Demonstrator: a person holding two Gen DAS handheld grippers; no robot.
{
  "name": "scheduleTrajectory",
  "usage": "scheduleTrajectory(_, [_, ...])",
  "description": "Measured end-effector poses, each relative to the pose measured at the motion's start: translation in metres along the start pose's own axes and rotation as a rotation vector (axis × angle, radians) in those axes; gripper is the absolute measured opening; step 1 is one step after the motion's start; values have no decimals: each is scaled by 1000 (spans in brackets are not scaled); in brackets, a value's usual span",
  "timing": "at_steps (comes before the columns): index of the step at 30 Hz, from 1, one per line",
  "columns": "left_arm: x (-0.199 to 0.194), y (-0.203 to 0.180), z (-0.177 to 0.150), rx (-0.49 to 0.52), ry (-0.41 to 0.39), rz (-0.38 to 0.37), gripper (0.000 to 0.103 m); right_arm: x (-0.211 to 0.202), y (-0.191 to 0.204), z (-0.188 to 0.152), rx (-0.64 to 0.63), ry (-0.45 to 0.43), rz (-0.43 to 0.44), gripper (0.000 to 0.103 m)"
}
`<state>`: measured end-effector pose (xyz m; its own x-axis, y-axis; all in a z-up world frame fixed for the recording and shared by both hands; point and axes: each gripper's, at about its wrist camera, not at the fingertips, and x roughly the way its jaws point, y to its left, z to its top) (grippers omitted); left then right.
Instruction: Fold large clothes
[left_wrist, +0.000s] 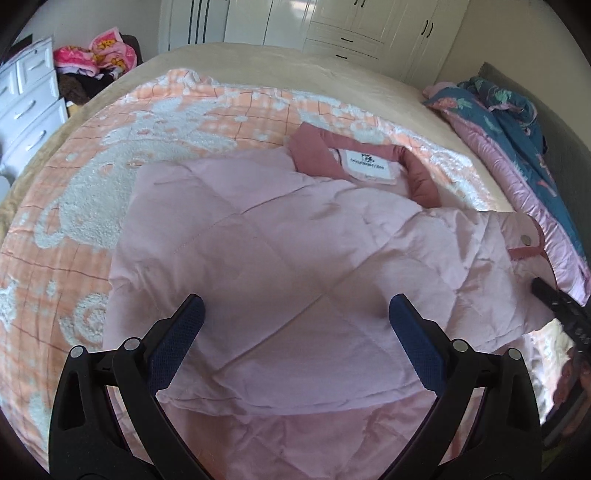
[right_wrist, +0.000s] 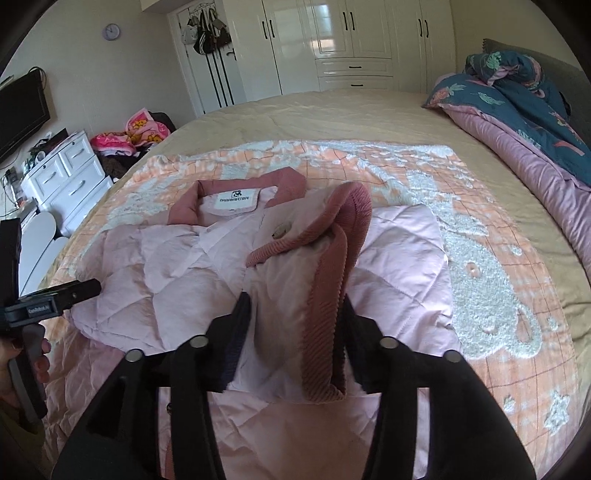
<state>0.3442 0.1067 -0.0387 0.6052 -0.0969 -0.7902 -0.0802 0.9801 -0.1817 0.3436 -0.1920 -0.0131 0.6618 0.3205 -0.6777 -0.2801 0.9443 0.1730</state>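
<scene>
both wrist views: close, angled down | shared: jacket (left_wrist: 280, 236)

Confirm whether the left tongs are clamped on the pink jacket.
No: the left tongs stand wide open above the pink jacket, both blue pads clear of the fabric.

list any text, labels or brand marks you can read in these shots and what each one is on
"GenRobot.AI": on the black body of the left gripper, seen from the right wrist view.
Neck label inside the collar of the pink quilted jacket: a small logo above one line of capitals, too blurred to read.
Wall clock: numerals too small to read.
</scene>
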Motion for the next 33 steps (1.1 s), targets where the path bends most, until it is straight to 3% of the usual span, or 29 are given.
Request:
scheduleTrajectory(2, [5,1,-1,5,7,5,94,-6,-1,0,-8,-30,-33,69])
scheduleTrajectory(9, [27,16,-5,-11,50,6,94,-14,15,7,-48,-53,-21,69])
scheduleTrajectory(15, [45,28,-8,-23,88,-13,95,5,63,15,-181,-10,37,70])
scheduleTrajectory(17, [46,27,-9,-16,93,-12,95,13,77,17,-208,10,51,75])
scheduleTrajectory(21, [47,28,-9,-17,91,-16,95,45,96,16,-255,97,40,77])
scheduleTrajectory(25, [45,29,-10,-15,87,-14,95,91,87,0,-204,231,20,79])
scheduleTrajectory(33, [26,22,-15,-6,69,14,95,91,81,-17,-147,175,19,83])
